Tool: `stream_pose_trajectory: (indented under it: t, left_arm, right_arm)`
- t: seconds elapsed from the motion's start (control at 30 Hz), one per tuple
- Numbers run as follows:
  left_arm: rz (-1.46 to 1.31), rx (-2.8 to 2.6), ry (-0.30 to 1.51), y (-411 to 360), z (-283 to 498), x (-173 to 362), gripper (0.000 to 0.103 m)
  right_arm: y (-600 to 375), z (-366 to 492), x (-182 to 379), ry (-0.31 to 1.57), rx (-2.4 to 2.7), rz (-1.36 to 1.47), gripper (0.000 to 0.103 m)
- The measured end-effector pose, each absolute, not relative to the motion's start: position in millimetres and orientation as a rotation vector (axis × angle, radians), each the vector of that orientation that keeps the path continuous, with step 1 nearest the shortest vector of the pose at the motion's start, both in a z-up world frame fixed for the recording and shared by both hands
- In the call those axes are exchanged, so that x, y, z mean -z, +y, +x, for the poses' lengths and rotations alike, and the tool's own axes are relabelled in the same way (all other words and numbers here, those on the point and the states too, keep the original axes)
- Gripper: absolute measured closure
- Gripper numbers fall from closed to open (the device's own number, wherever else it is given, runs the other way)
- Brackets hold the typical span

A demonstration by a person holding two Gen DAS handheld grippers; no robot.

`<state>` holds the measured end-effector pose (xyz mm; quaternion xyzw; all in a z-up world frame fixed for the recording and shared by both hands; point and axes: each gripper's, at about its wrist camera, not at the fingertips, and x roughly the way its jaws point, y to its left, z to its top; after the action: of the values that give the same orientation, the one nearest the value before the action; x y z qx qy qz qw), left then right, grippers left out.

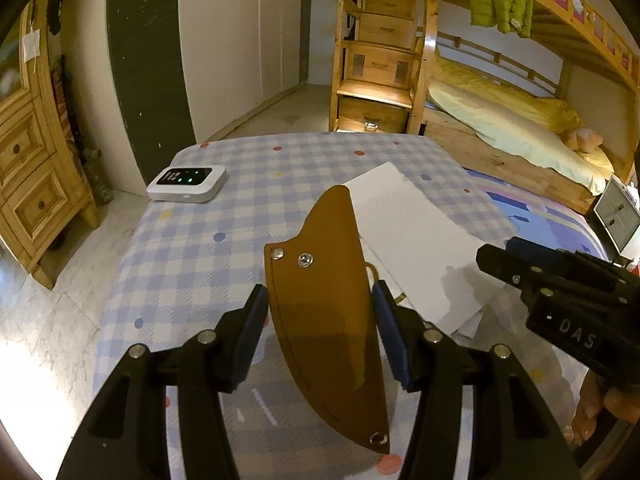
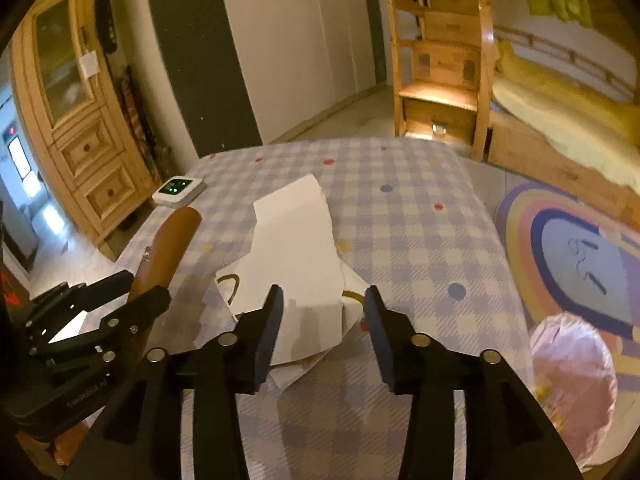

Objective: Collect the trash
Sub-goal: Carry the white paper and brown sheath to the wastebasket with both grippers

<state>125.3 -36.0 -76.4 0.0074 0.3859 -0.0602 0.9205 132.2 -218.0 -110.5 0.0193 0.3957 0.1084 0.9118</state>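
At centre frame of the left wrist view, the left gripper [image 1: 320, 320] is clamped on a brown sheath [image 1: 324, 312], its blue pads pressing both flat sides, the pointed end toward the camera and the rounded end raised over the table [image 1: 192, 248]. Just right of the sheath lie the papers [image 1: 408, 240], white sheets loosely stacked on the checked cloth. In the right wrist view the right gripper [image 2: 324, 312] stands released, jaws apart and nothing held, its tips straddling the near edge of the papers [image 2: 296, 256].

Judging by this, the step in hand is gathering the paper scraps while the other hand carries the sheath. The next move likely calls for lowering the right jaws onto the top sheet and pinching an edge; thin, flat sheets may slide or come up singly, so a curled corner is the better target. A pink bag [image 2: 572, 384] at lower right of the right view, beside the table, looks like the likely bin, though that is a guess.

A white device [image 1: 187, 183] with green lights sits at the table's far left corner. Beyond are a wooden cabinet [image 2: 76, 120] at left, white doors [image 1: 240, 40], and a bunk bed [image 1: 500, 112] at upper right, with a round rug [image 2: 580, 248] on the floor.
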Motion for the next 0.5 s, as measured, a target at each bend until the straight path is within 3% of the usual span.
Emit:
stream_pose_trajectory:
  t: [0.17, 0.3, 0.5]
  left_arm:
    - [0.013, 0.111, 0.797, -29.9, 125.2, 77.2, 0.051]
    - [-0.006, 0.105, 0.794, -23.4, 124.9, 75.9, 0.051]
    - [-0.001, 0.113, 0.796, -22.9, 124.8, 76.5, 0.051]
  right_arm:
    - [-215.2, 130.2, 111.5, 0.825, -0.219, 0.045, 0.053]
    - [-214.1, 121.0, 107.0, 0.789, -0.253, 0.033, 0.066]
    - [-211.2, 134.7, 123.9, 0.877, -0.233, 0.01, 0.065]
